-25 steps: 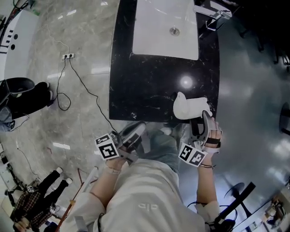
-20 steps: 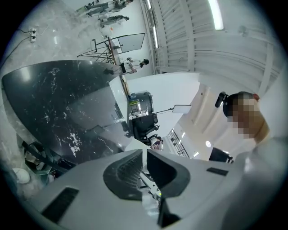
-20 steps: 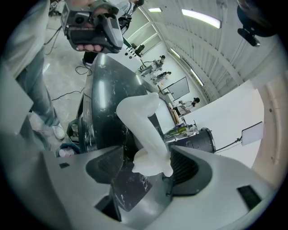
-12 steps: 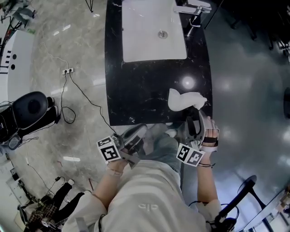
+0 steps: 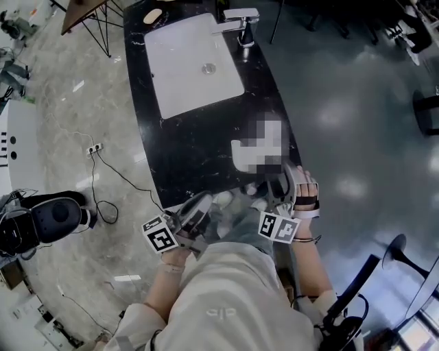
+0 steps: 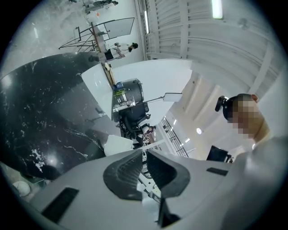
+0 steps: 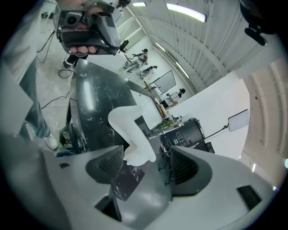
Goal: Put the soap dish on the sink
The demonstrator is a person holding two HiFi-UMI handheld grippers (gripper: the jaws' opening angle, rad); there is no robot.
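Note:
The white soap dish [image 7: 129, 131] lies on the black marble counter [image 5: 185, 151] near its near right corner; a mosaic patch covers most of the dish [image 5: 241, 151] in the head view. My right gripper [image 5: 285, 179] is just behind it at the counter edge. In the right gripper view my right gripper [image 7: 146, 157] is open wide, with the dish's near end between the jaws, closer to the left one. The white sink basin [image 5: 185, 65] and its faucet [image 5: 240, 20] are at the far end. My left gripper [image 5: 199, 206] hangs below the counter's near edge, where my left gripper [image 6: 143, 152] is shut on nothing.
A small tan oval object [image 5: 152, 15] sits on the counter's far left corner. A black office chair [image 5: 55, 216] and a cable [image 5: 103, 171] are on the marble floor to the left. The person's legs are close against the counter's near edge.
The head view has swung, so the counter now looks tilted and the sink sits further left. The dish stays by the near right corner, in front of the right gripper. The left gripper keeps its place.

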